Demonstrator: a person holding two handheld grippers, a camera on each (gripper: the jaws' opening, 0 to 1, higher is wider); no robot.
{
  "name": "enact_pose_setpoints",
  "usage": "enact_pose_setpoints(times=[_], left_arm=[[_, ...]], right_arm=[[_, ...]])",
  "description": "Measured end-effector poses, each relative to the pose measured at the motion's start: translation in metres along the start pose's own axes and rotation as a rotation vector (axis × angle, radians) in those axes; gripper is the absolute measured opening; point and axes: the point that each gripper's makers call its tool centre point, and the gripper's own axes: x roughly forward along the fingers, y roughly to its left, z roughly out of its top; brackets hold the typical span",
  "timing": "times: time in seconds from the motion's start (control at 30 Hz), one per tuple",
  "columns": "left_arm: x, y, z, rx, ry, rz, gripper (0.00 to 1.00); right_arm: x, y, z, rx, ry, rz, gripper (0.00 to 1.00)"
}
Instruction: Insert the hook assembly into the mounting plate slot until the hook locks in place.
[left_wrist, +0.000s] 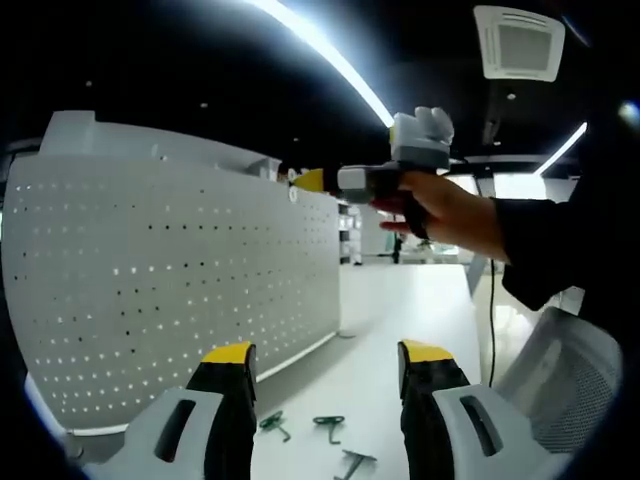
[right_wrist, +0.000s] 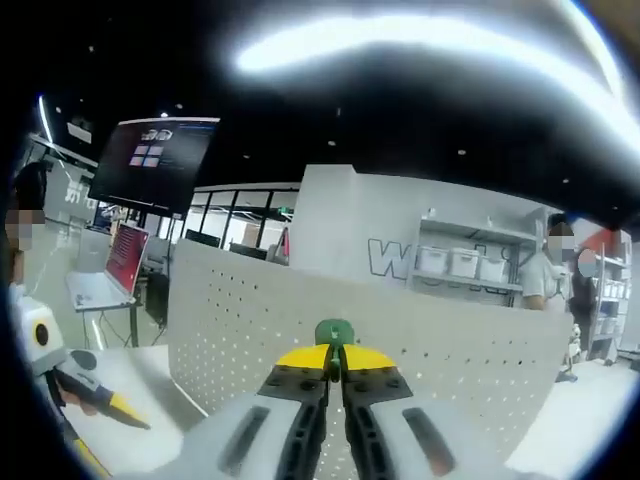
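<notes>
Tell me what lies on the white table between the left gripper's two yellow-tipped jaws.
In the left gripper view, three small green metal hooks lie loose on the white table between the open jaws of the left gripper.

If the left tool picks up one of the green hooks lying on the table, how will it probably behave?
The green hooks look thin and small, so one is probably light and stiff. Lying flat on the smooth white table, it may slide when the left tool closes. The right tool is shut on a green hook, so pinching seems to work.
</notes>
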Motion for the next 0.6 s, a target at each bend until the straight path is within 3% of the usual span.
enact_pose_setpoints(times=[0.2,0.6], left_arm=[[0.0,0.001,-0.003,-0.001,0.011,0.001,0.58],[0.0,0.006,-0.009,-0.012,0.028,0.009,0.58]], right_arm=[[0.013,-0.015,0.006,0.009,-0.027,-0.041,0.01],[0.032,-0.047,-0.002,0.021,-0.03,-0.116,0.01]])
